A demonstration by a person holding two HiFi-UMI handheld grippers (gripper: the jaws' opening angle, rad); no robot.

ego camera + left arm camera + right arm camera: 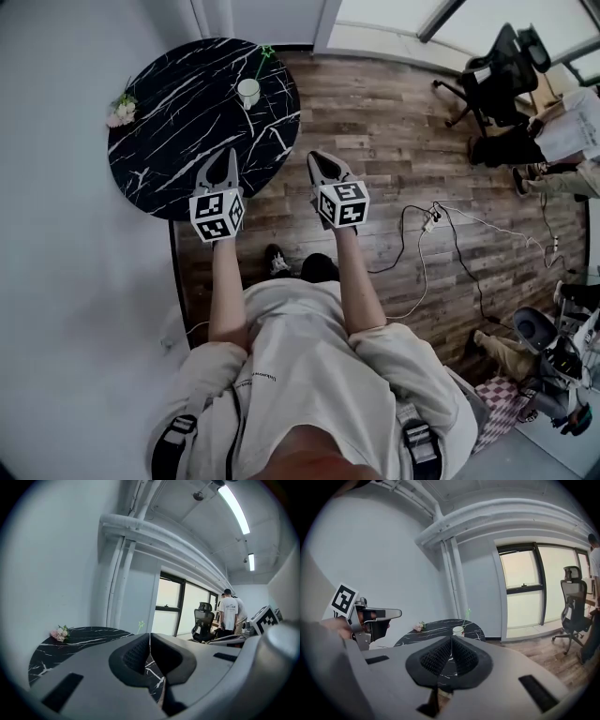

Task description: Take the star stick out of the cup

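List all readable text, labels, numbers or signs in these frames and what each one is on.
No text here can be read.
Chest print on the person's shirt: a short line, too small to read.
Left marker cube and right marker cube: black-and-white square code patterns, no letters or numbers.
Cup: no print visible.

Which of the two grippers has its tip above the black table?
The left gripper: its tip overlaps the table, while the right gripper hangs above the wooden floor.
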